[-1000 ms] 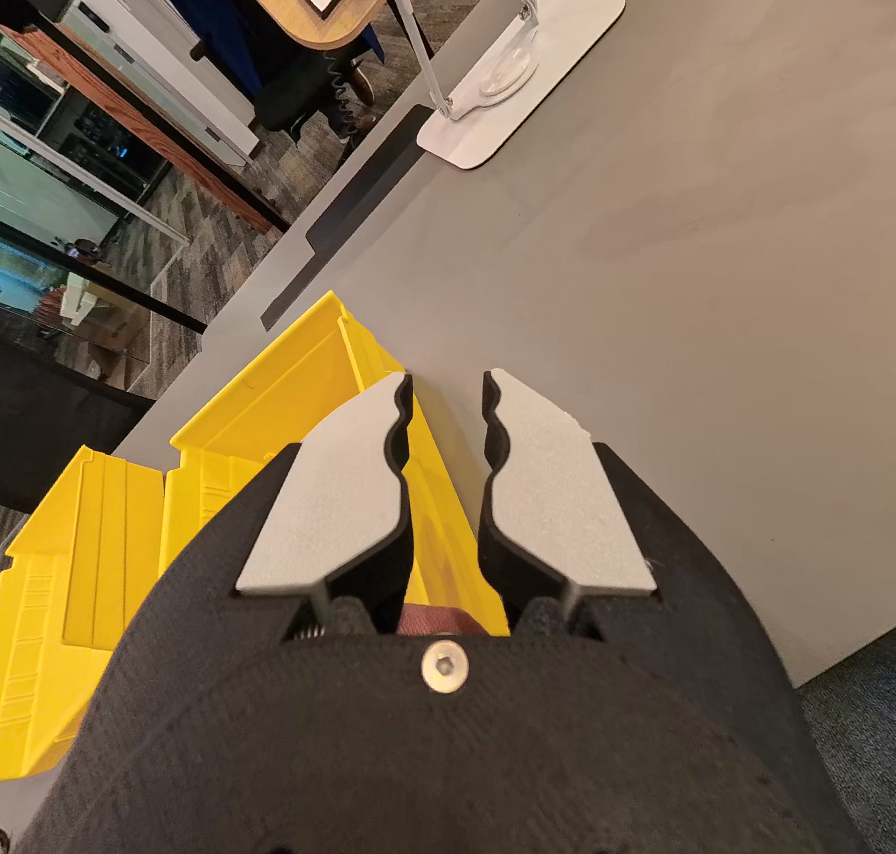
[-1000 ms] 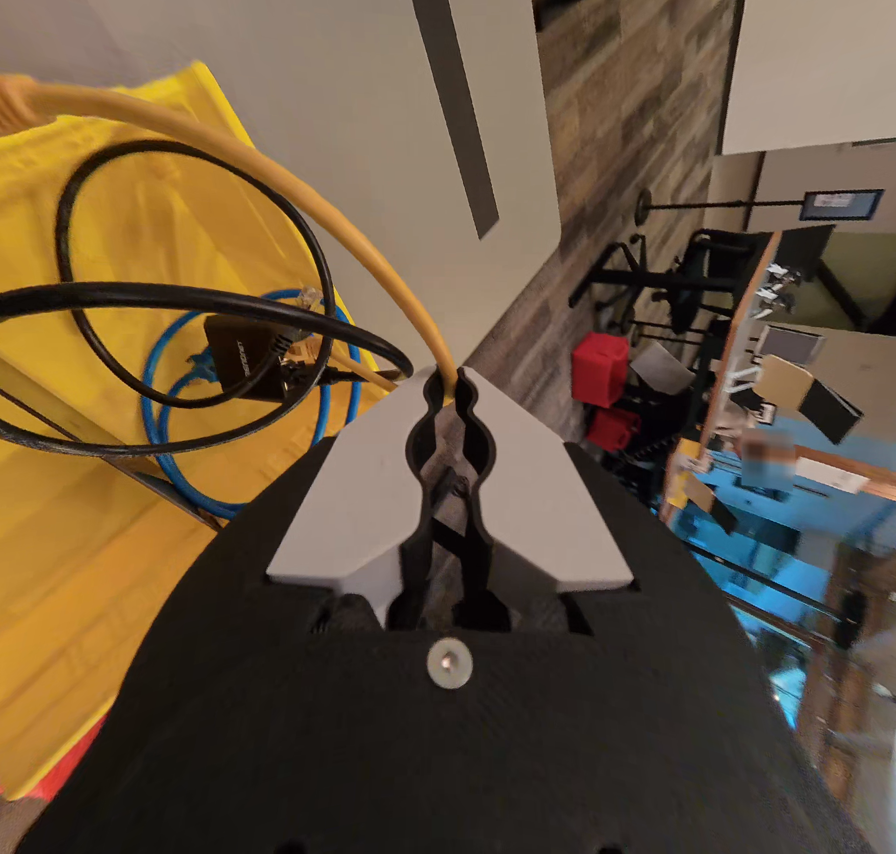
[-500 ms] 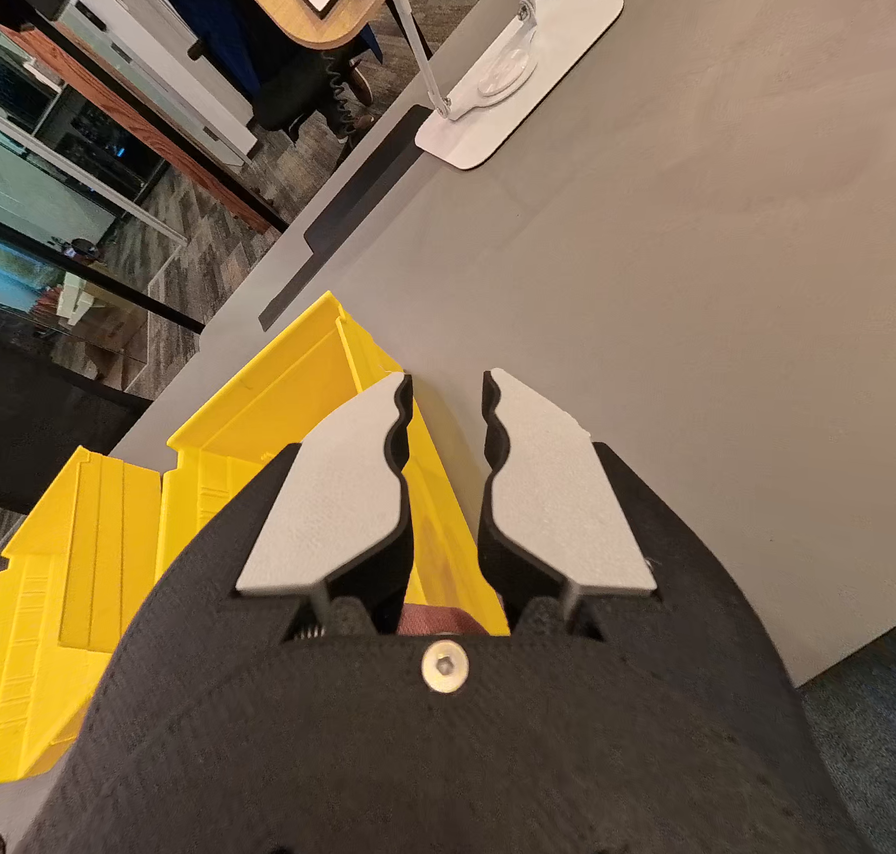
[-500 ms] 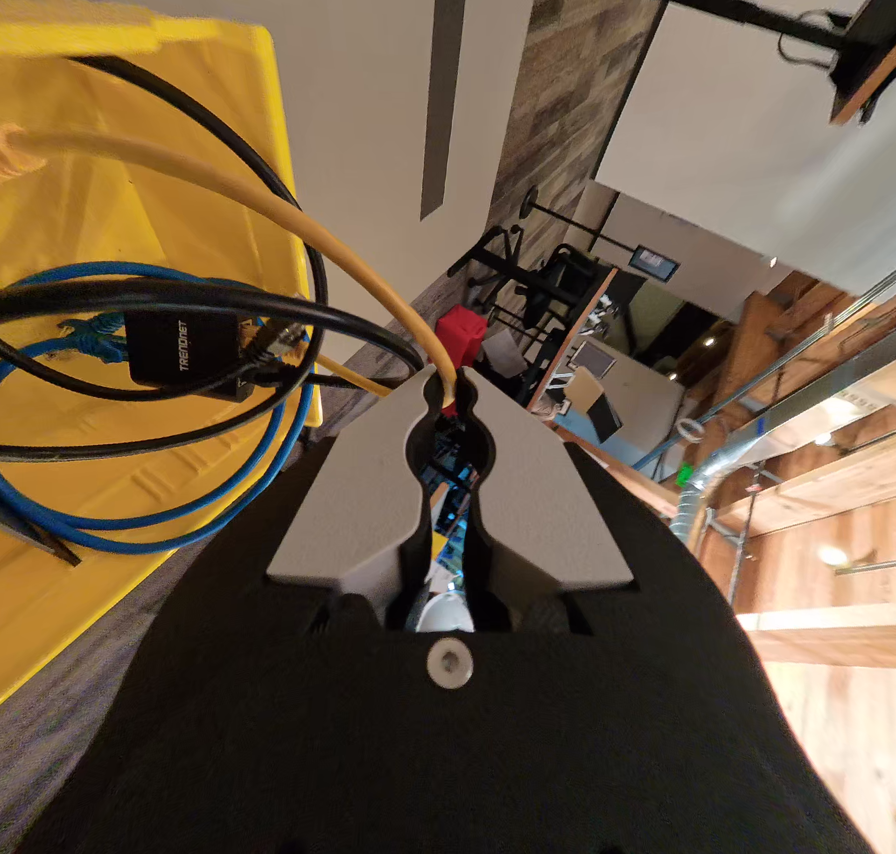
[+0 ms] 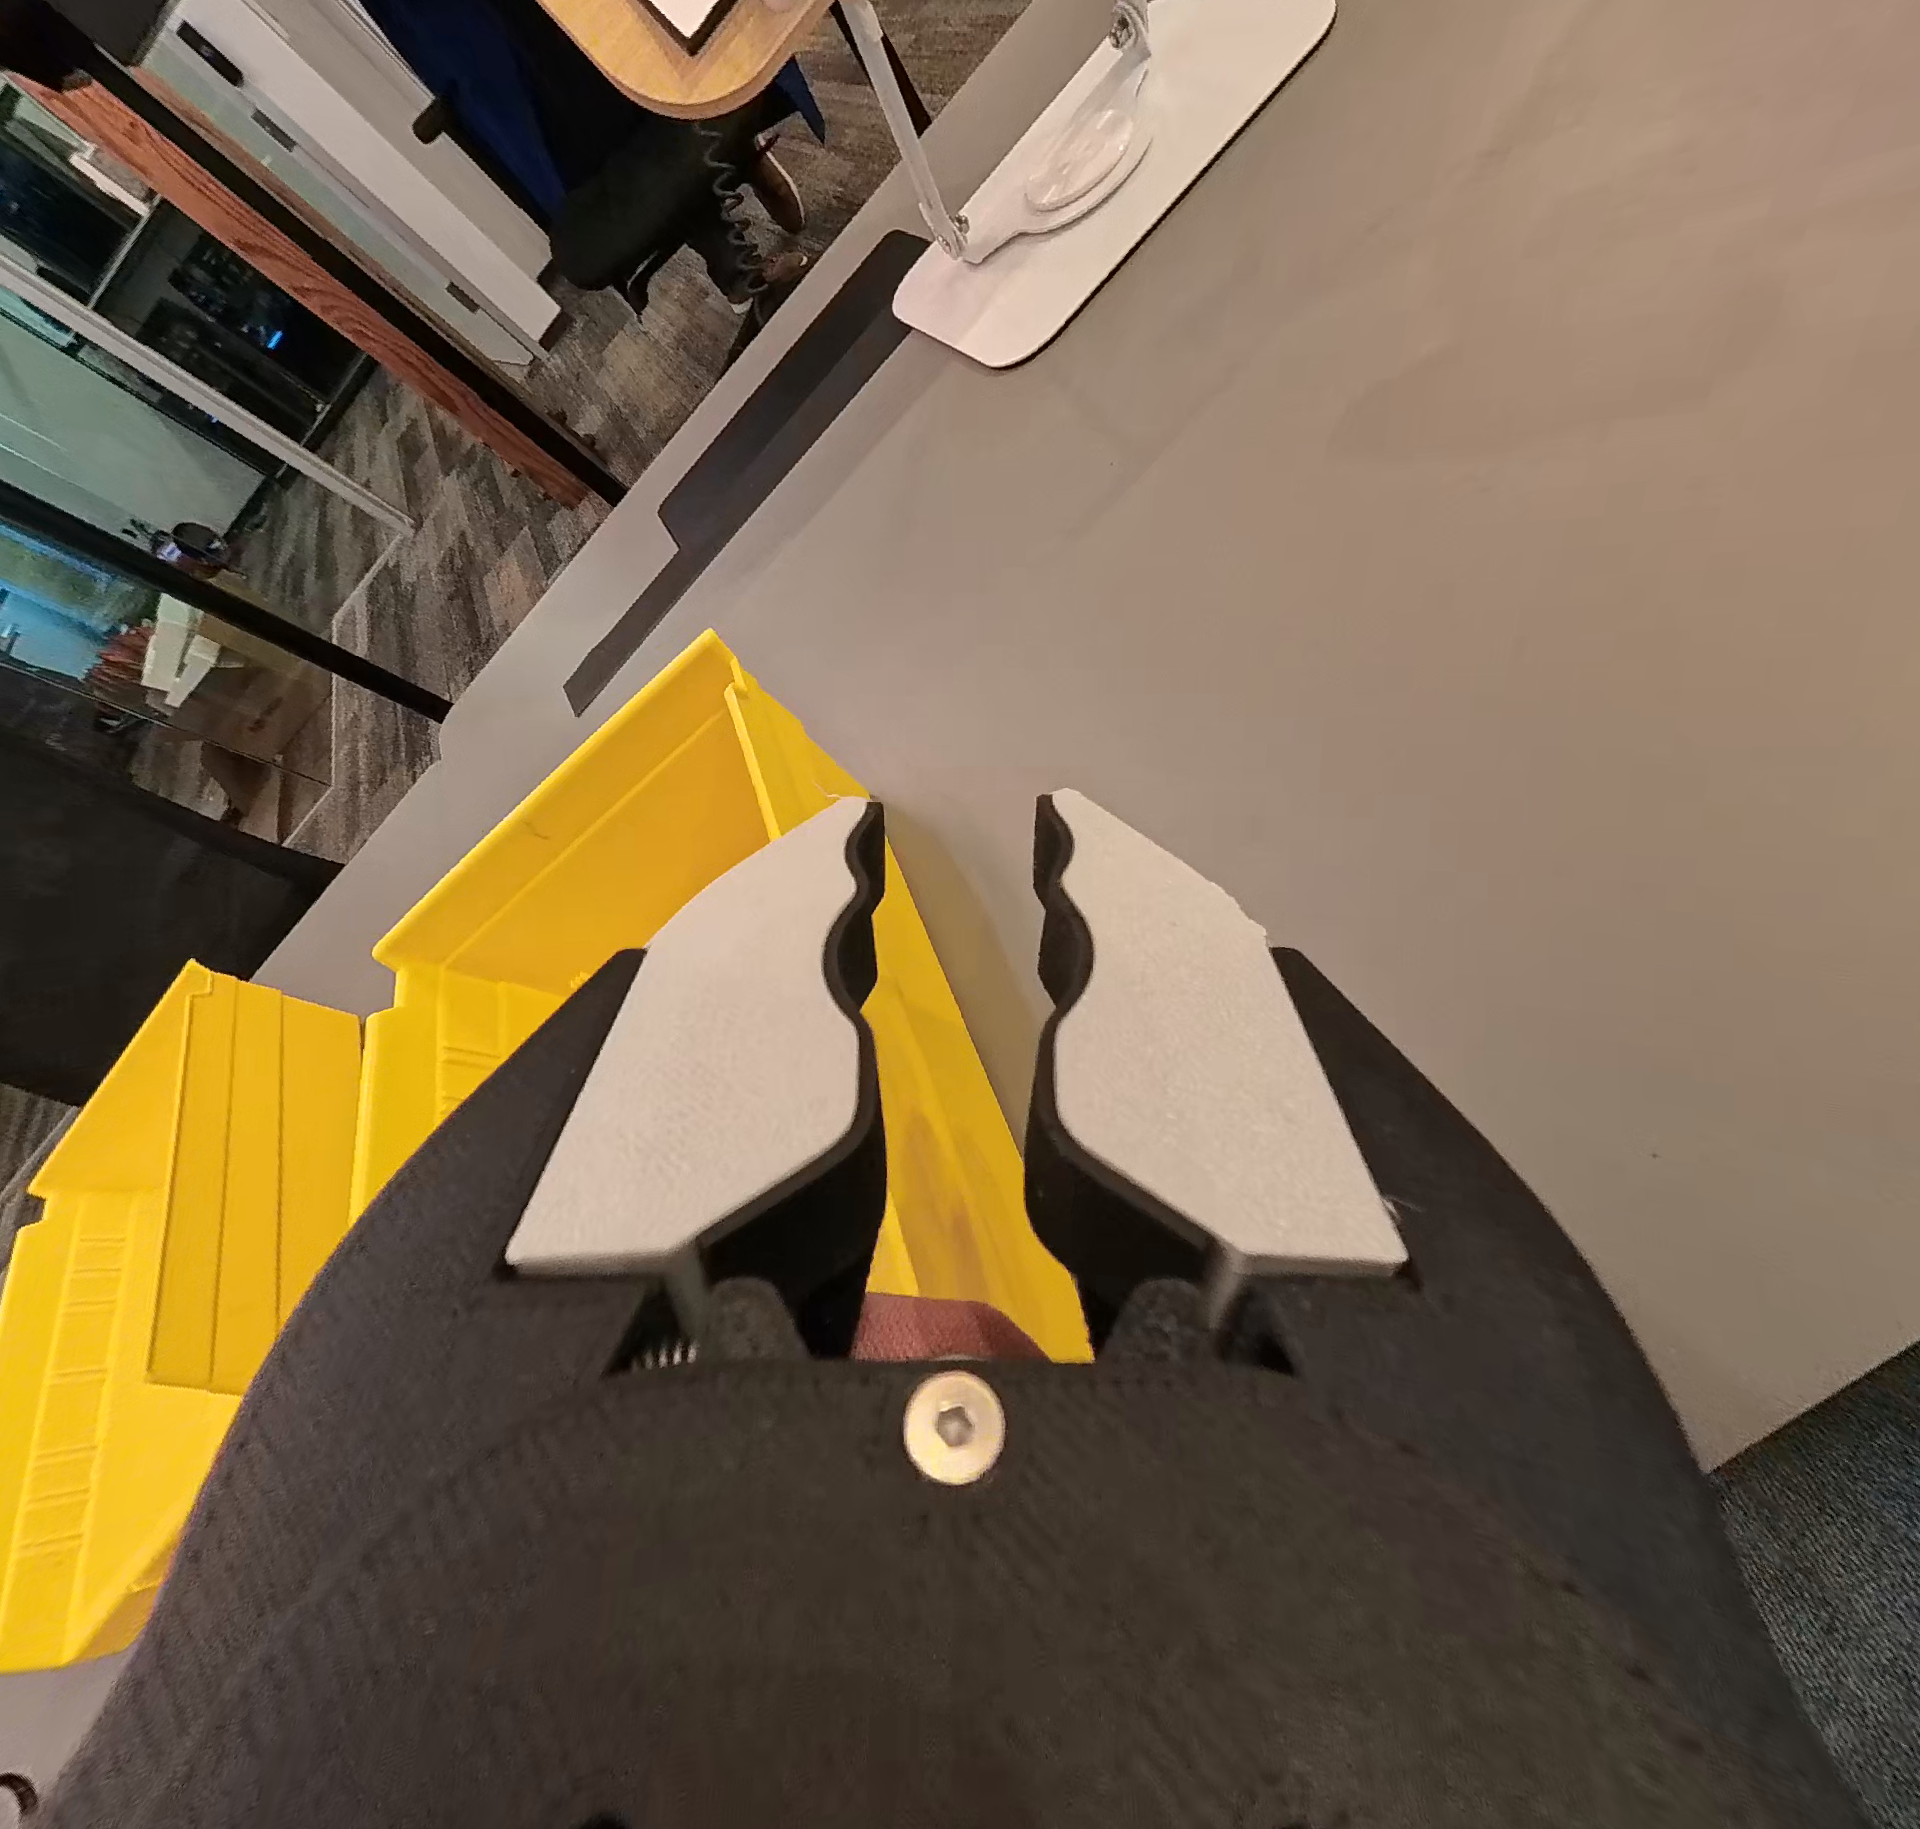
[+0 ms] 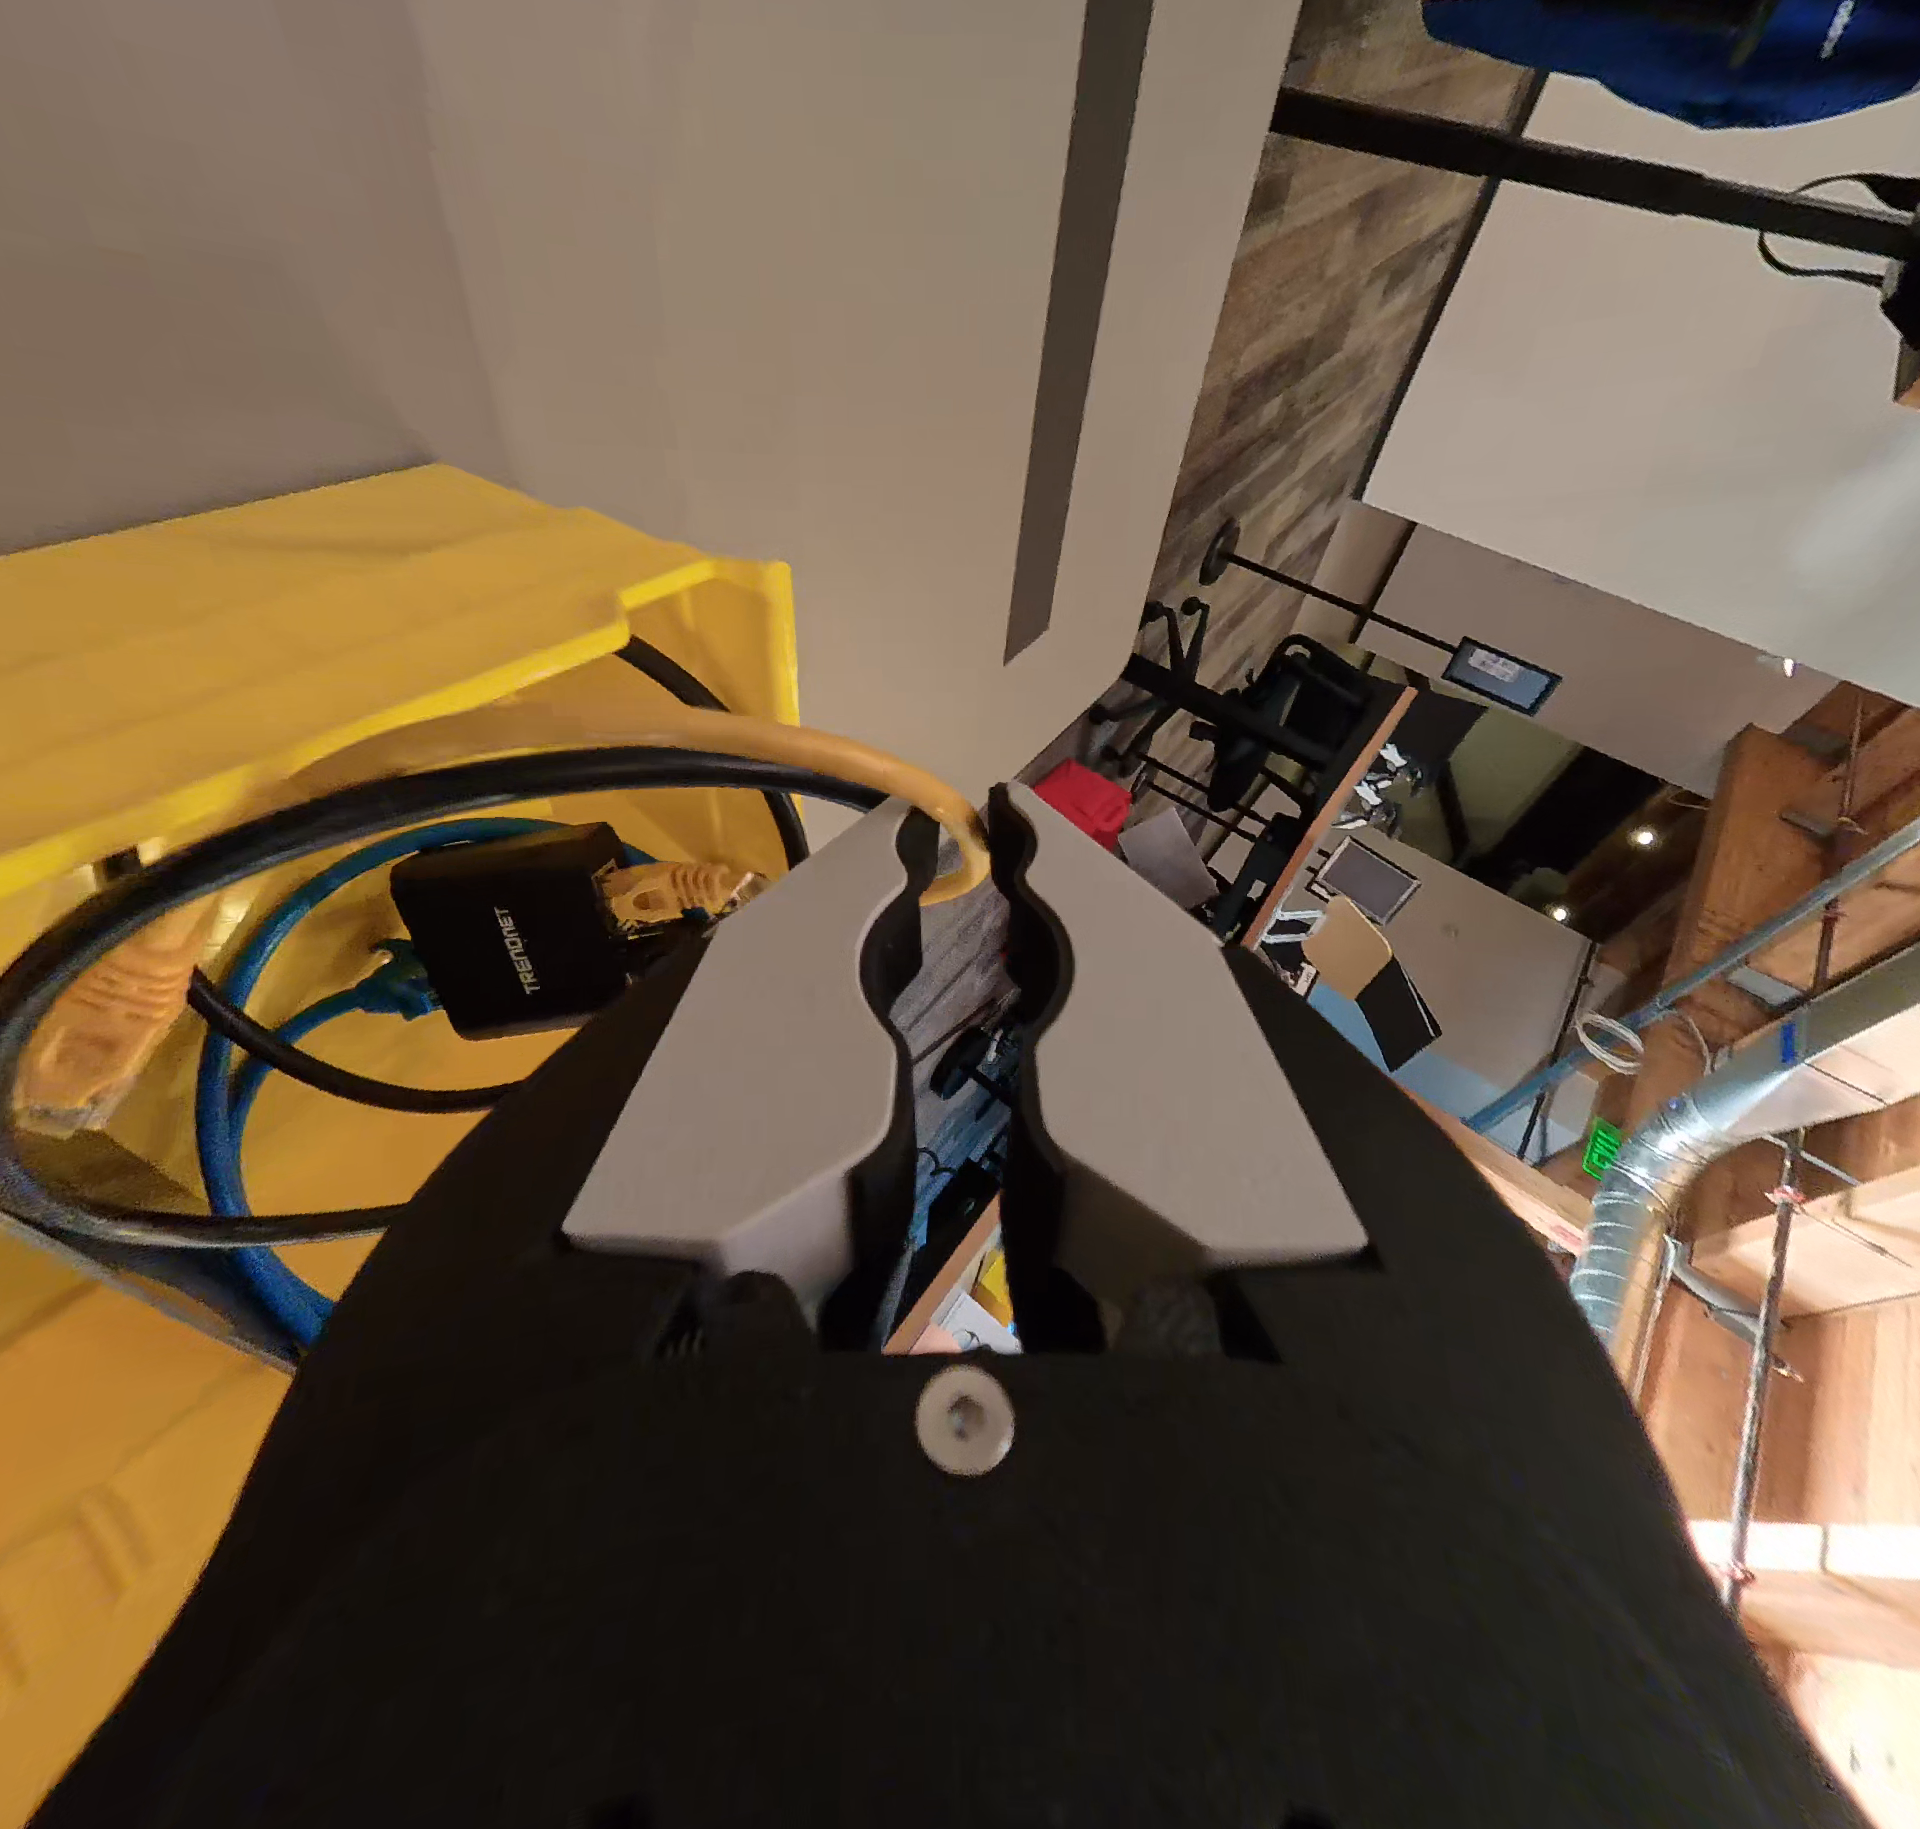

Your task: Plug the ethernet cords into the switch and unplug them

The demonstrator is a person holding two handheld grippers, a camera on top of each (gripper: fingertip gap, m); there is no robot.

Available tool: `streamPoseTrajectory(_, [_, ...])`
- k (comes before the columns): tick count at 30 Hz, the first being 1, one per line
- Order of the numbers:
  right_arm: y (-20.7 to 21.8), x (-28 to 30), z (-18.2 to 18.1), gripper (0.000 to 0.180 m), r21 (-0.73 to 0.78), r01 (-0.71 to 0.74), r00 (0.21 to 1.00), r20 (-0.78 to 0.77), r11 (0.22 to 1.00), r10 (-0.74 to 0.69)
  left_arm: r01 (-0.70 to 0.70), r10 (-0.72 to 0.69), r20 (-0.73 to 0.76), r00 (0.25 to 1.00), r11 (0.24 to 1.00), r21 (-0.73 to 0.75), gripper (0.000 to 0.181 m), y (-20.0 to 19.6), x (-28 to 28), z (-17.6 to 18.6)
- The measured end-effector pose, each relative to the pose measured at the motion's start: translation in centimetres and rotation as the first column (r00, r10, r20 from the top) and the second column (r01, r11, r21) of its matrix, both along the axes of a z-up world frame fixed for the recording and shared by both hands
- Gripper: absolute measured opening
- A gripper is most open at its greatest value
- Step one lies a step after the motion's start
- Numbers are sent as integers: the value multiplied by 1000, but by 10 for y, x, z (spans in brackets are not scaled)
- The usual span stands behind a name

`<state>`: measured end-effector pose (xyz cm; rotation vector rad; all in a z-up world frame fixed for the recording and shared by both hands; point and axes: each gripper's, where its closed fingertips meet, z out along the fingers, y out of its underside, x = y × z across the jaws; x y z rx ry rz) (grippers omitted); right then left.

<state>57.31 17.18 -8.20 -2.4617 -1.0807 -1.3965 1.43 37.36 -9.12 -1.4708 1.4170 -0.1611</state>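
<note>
My right gripper [image 6: 956, 808] is shut on a yellow ethernet cord [image 6: 790, 745], pinched at the very tips just past the rim of a yellow bin [image 6: 312, 595]. In the bin lie a small black switch [image 6: 509, 948], a coiled blue cord [image 6: 249, 1135] and black cables [image 6: 416, 803]. A yellow plug [image 6: 665, 891] sits at the switch's near side. Another orange-yellow plug [image 6: 94, 1031] lies loose at the left. My left gripper [image 5: 958, 813] is open and empty above the bin's edge [image 5: 623, 844].
A second yellow bin [image 5: 187, 1156] stands left of the first. A white lamp base [image 5: 1112, 169] sits at the far end of the grey table [image 5: 1455, 740]. The table's edge and carpet are at the lower right. Office furniture lies beyond the table. Tip to tip, the grippers are about 60 cm apart.
My right gripper has swung and dropped toward the bin, so the yellow cord now droops in a low arc. Its jaws stand slightly wider. The left gripper has not moved.
</note>
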Motion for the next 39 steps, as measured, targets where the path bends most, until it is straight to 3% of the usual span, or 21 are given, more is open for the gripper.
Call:
streamPoseTrajectory(7, [-7,-3,7,10,30,7,996,-87,1000,-4,2,-2,-1,1000,1000,-1,27,0,1,0])
streamPoseTrajectory(15, [-29,-13,16,24,-40,33,980,-196,999,-40,6,-6,-7,1000,1000,3,27,-2,3,-1])
streamPoseTrajectory(18, [-36,-29,22,21,1,58,945,-324,998,-54,4,-4,-6,1000,1000,5,27,-2,2,0])
streamPoseTrajectory(21, [-48,-62,20,8,31,60,848,-529,998,-35,3,-3,-1,1000,1000,5,27,-1,1,1])
streamPoseTrajectory(25, [-69,-88,-1,11,-10,83,738,-671,997,-68,7,-7,-1,1000,1000,3,27,-2,2,0])
streamPoseTrajectory(27, [-71,-96,-12,23,-10,73,707,-705,997,-59,9,-9,-5,1000,1000,4,27,-3,2,0])
streamPoseTrajectory(39, [-68,-74,-68,5,-105,138,686,-707,985,-171,14,-14,-11,1000,1000,3,27,-5,5,-2])
